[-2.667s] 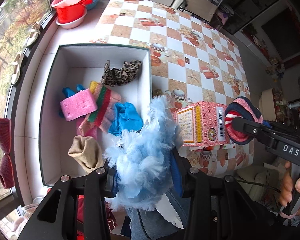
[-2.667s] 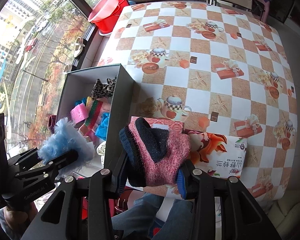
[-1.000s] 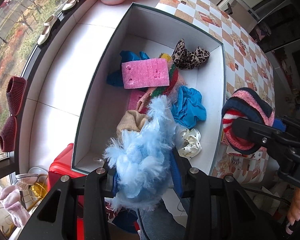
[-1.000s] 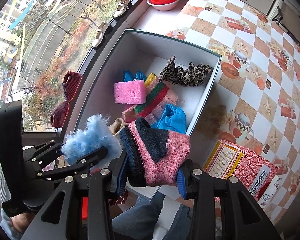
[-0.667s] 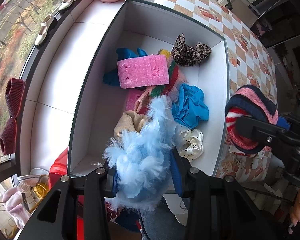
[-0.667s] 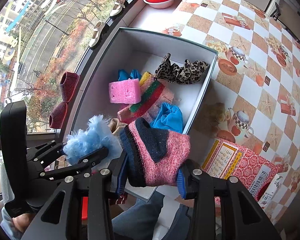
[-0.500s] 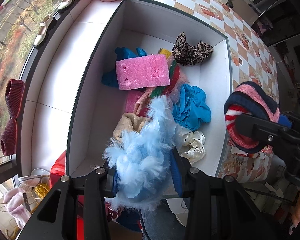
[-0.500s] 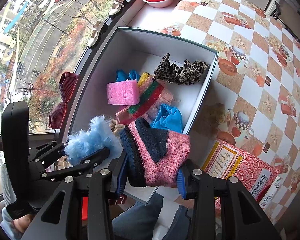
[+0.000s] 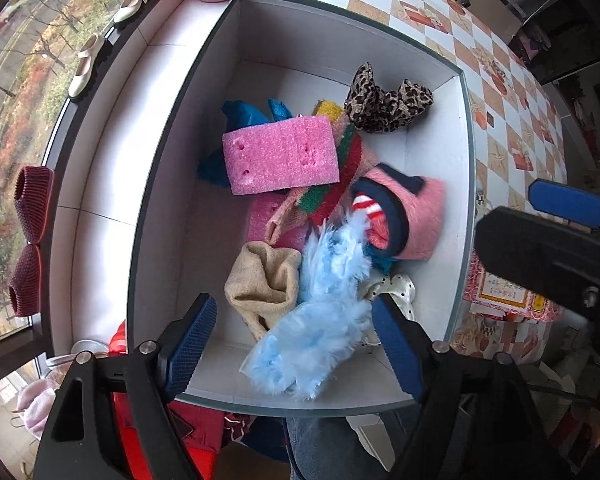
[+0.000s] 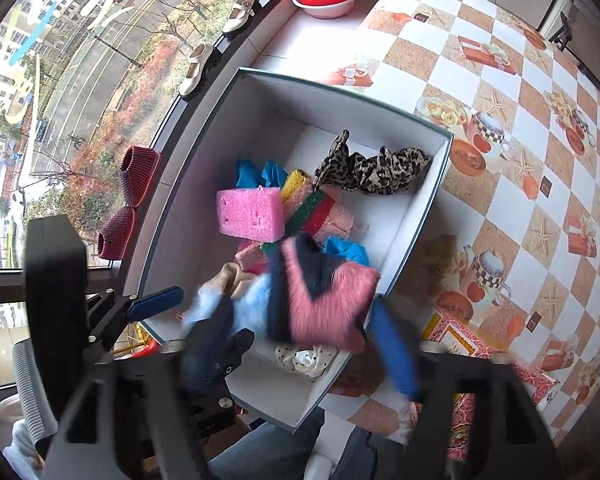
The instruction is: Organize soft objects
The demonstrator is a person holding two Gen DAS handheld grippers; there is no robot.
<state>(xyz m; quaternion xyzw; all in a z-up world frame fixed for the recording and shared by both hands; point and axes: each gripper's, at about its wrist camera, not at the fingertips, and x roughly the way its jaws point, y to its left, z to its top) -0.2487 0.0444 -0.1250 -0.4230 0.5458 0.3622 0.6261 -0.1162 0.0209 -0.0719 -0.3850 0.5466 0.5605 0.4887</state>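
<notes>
blue fluffy piece (image 9: 324,304) and pink sock (image 9: 408,216) now released into box (image 9: 172,184).

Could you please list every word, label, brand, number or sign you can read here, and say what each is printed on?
No text here is legible enough to quote.
Yellow-bordered label on the red patterned box: there is printing, but it is too small and blurred to read in either wrist view.
Tablecloth: pictures only, no lettering visible.
</notes>
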